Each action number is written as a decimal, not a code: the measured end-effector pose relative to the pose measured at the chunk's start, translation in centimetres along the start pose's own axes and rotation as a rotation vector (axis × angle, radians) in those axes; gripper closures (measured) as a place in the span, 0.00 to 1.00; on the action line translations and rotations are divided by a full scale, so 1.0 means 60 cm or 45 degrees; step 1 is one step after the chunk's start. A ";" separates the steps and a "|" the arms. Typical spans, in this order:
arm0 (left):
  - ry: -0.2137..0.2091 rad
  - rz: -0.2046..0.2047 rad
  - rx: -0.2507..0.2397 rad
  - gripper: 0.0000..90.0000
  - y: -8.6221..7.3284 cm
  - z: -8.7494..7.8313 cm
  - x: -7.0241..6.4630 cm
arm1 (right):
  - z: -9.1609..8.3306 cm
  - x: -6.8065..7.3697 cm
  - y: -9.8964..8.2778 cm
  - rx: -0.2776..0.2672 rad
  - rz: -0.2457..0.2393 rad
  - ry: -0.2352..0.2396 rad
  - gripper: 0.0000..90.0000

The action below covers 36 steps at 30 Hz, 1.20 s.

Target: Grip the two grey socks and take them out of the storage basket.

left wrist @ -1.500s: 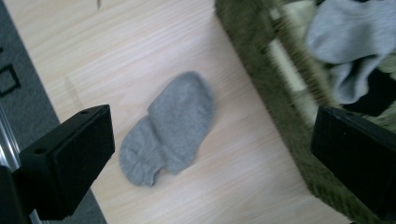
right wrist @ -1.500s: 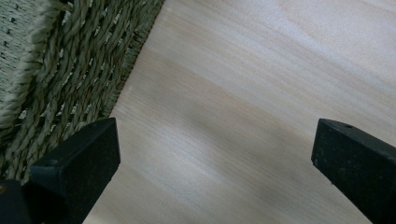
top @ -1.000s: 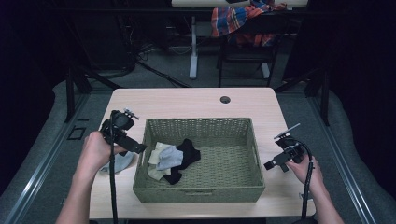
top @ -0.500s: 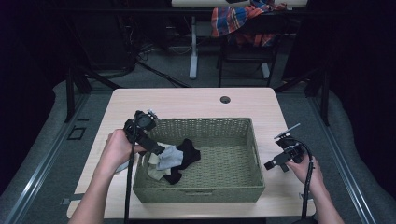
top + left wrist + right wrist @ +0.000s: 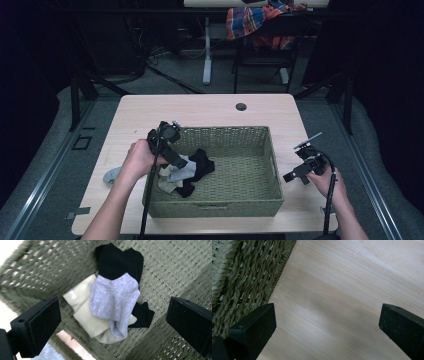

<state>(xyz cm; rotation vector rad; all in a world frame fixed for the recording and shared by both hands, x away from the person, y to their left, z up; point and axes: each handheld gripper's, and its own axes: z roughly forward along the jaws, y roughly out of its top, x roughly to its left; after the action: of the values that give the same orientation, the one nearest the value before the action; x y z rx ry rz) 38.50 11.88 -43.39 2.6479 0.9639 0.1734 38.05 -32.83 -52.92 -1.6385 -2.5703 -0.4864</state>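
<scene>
A green woven basket (image 5: 240, 137) stands on the light wooden table (image 5: 200, 110). At its left end lies a small heap of socks: a grey sock (image 5: 115, 300) on top of a cream sock (image 5: 82, 315) and a black sock (image 5: 120, 260). My left gripper (image 5: 181, 162) hangs open over the basket's left rim, above that heap (image 5: 187, 172), with nothing between its jaws. Another grey sock (image 5: 111, 175) lies on the table left of the basket. My right gripper (image 5: 292, 177) stands open over bare table just right of the basket wall (image 5: 242, 277).
A dark round grommet (image 5: 241, 106) sits near the table's far edge. Beyond the table stand a chair draped with a plaid cloth (image 5: 260, 20) and several black stand legs on the grey floor.
My left gripper has moved right from the table's left side to above the basket's left end and the socks. The right gripper has stayed in place.
</scene>
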 end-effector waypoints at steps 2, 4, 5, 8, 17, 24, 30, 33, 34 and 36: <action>-0.012 0.007 0.018 0.01 0.000 0.012 -0.004 | -0.001 0.000 0.001 0.014 -0.009 0.000 0.01; -0.011 0.017 0.042 0.01 0.000 0.022 -0.004 | -0.001 0.000 0.000 0.009 -0.007 0.001 0.01; -0.006 0.019 0.051 0.02 0.000 0.027 -0.005 | -0.001 0.000 0.000 0.016 -0.009 -0.001 0.01; 0.002 0.023 0.086 0.08 -0.001 0.040 -0.006 | 0.002 0.002 -0.004 -0.039 0.034 -0.001 0.01; -0.001 0.050 0.229 0.38 -0.008 0.072 -0.007 | -0.003 0.000 -0.005 -0.020 0.016 0.000 0.01; -0.005 0.028 0.264 0.68 -0.013 0.087 -0.001 | -0.006 -0.001 -0.003 0.008 -0.007 -0.008 0.01; -0.015 0.026 0.258 0.91 -0.014 0.085 -0.003 | -0.004 0.002 -0.005 -0.026 0.020 0.010 0.01; -0.014 0.026 0.227 0.91 -0.014 0.075 -0.002 | -0.004 0.002 -0.005 -0.039 0.029 -0.017 0.01; -0.020 0.021 0.208 0.91 -0.014 0.071 -0.001 | -0.005 0.001 -0.005 -0.040 0.026 -0.016 0.01; -0.020 0.015 0.188 0.91 -0.014 0.062 0.002 | -0.005 0.000 -0.005 -0.030 0.020 -0.008 0.01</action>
<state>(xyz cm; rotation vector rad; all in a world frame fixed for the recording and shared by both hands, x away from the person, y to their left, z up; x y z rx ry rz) 38.89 11.59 -47.17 2.7842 0.9920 0.0869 37.76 -33.06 -52.69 -1.6695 -2.5638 -0.5135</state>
